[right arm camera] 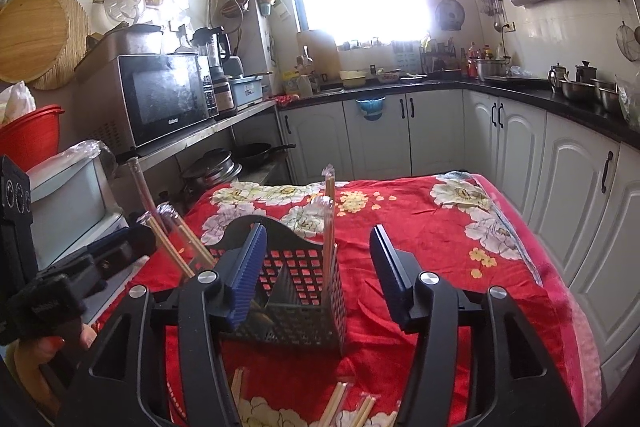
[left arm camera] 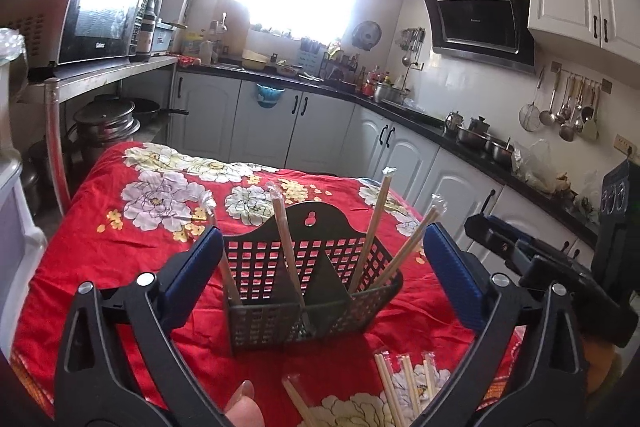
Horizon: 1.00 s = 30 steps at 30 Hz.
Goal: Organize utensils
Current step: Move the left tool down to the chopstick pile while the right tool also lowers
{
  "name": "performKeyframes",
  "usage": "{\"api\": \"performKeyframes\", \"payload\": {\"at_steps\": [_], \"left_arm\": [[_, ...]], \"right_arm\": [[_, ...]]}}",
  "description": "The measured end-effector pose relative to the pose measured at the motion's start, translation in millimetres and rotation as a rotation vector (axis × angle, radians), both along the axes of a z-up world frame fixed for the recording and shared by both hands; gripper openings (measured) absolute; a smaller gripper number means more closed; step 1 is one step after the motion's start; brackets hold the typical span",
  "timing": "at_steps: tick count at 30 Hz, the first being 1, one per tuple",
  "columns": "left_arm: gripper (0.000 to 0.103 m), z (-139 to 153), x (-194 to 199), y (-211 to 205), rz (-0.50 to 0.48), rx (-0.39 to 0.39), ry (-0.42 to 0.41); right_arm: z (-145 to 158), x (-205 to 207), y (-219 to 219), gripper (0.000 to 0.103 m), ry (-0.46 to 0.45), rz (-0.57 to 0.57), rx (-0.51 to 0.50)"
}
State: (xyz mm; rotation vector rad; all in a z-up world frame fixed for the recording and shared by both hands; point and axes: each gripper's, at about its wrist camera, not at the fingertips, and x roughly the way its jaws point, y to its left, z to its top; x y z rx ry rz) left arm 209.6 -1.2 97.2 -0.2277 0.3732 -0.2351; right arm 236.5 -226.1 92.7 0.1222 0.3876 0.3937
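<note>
Black plastic utensil basket [left arm camera: 312, 283] stands mid-table on the red floral cloth [left arm camera: 120, 247] holding wrapped chopsticks [left arm camera: 372, 227], both the left gripper [left arm camera: 320, 267] and right gripper [right arm camera: 320, 267] open and empty, so a careless sweep toward the near loose chopsticks [left arm camera: 400, 379] could topple it.

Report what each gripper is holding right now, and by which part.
Nothing is held. The left gripper and right gripper both stand open, clear of the black basket and the wrapped chopsticks.
</note>
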Motion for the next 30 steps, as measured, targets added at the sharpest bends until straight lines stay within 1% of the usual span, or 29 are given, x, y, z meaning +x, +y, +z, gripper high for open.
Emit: {"api": "performKeyframes", "payload": {"at_steps": [3, 15, 30], "left_arm": [[0.092, -1.2, -6.8, 3.0, -0.003, -0.007, 0.013], [0.092, -8.4, -37.7, 13.5, 0.017, -0.022, 0.023], [0.092, -25.4, -63.5, 40.9, 0.066, -0.038, 0.067]], "right_arm": [[-1.8, -7.8, 0.3, 0.055, 0.001, 0.0, -0.006], [-14.3, -36.8, -1.2, 0.058, 0.013, 0.009, -0.014], [-31.7, -61.5, 11.2, 0.059, 0.047, 0.055, -0.047]]}}
